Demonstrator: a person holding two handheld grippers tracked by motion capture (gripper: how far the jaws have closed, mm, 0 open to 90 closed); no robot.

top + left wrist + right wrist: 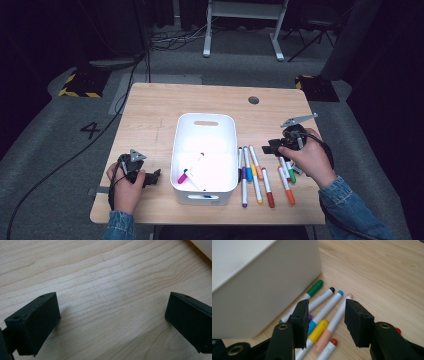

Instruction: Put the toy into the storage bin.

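While hovering over the row of markers on the table, right hand-held gripper partly open, nothing between the pads, jaws pointing left toward the white bin. In the right gripper view, jaws straddling the marker tips just beside the bin wall, not touching any: green-capped marker, black-capped marker, blue-capped marker and peach-capped marker fanned side by side.

Counted from the high view: about eight or nine markers on the table right of the bin, some half hidden under the right hand, so exact count unclear. Inside the bin, two markers clearly: one with a magenta cap, one with a red tip; a third with blue at the near wall, hard to tell.

Left hand-held gripper low at the near left of the table, wide open, empty, bare wood between the jaws in the left gripper view.

One bin, two hand-held grippers, one table.
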